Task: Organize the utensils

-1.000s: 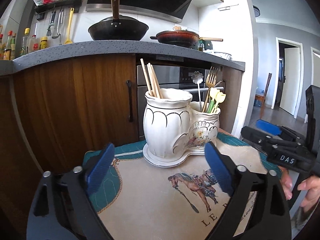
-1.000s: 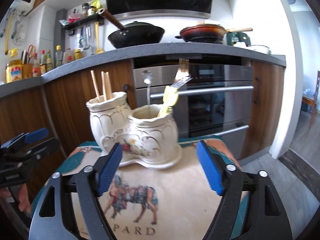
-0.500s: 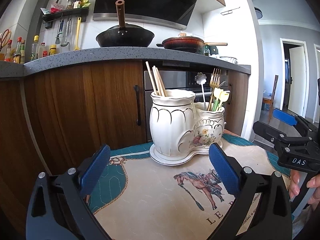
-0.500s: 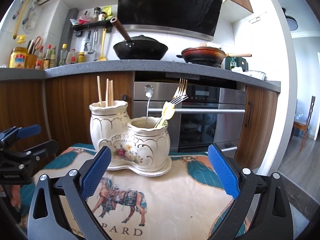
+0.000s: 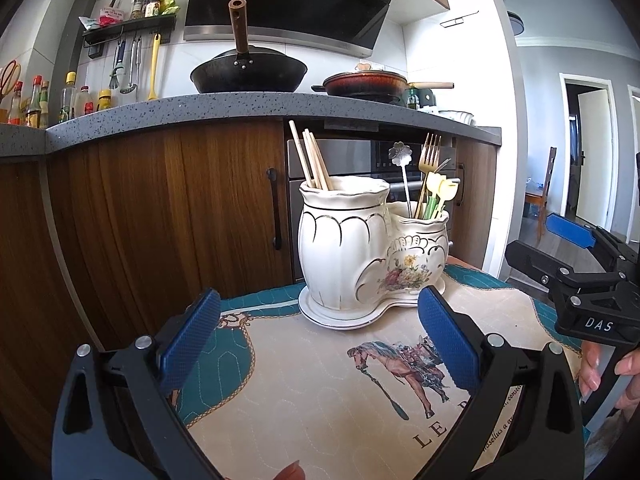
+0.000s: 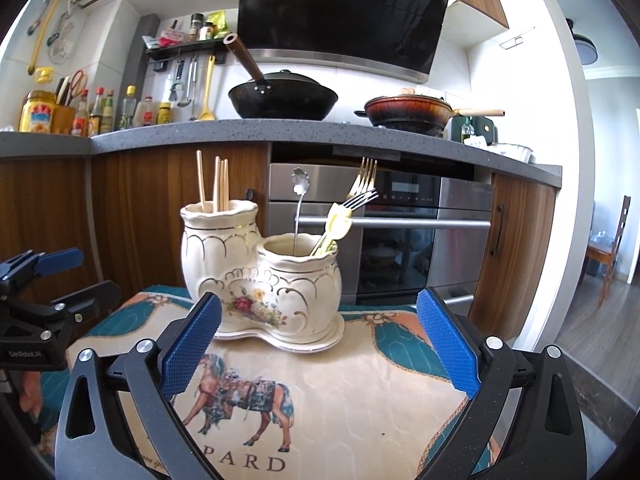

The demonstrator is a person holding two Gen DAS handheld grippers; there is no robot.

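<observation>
Two grippers, both spread wide, both empty. Nothing between the blue pads of the left gripper (image 5: 318, 298); nothing in the right gripper (image 6: 320, 298) either, its jaws having just been opening to full width.

Straight ahead of both, on the horse-print mat (image 5: 320, 392): the white double holder (image 5: 344, 248), standing apart from either set of pads. From the left, tall pot nearer, with the chopsticks (image 5: 310, 160) upright and leaning slightly. From the right, short pot nearer, with the spoon (image 6: 298, 184) nearly upright and the forks (image 6: 364, 180) tilted away to the right, tines up. All long axes roughly vertical, so probably calls for a grip across the shafts above the rim. Judging by the angles, right hand better placed for the short pot, left for the tall one.

Hidden: every lower end, down inside the pots. Hard to make out what the yellow-handled pieces (image 5: 440, 188) are, bunched against the forks. Near edge of the mat cut off by the gripper bodies. No loose piece visible on the mat, so the sorting looks close to finished.
</observation>
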